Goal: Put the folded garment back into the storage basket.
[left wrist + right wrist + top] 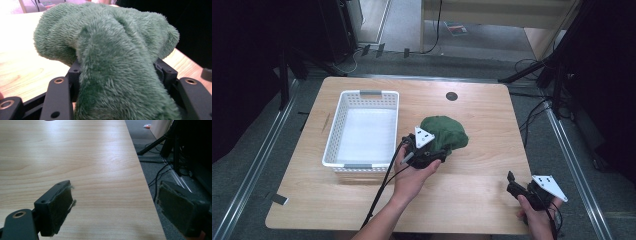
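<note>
A green plush cloth [445,132] lies bunched in the middle of the wooden table [482,175]. My left gripper [428,150] is shut on its near edge, and a thick fold of the cloth [117,75] fills the space between the black jaws and rises over them. A white plastic basket [362,129] stands just left of the cloth, with nothing in it. Near the table's front right corner my right gripper [512,184] is held low, open, its padded fingers [58,207] wide apart over bare wood.
A small dark round hole [451,96] sits in the tabletop behind the cloth. The table's right edge [147,195] runs close beside the right gripper, with grey floor, cables and stand legs beyond it.
</note>
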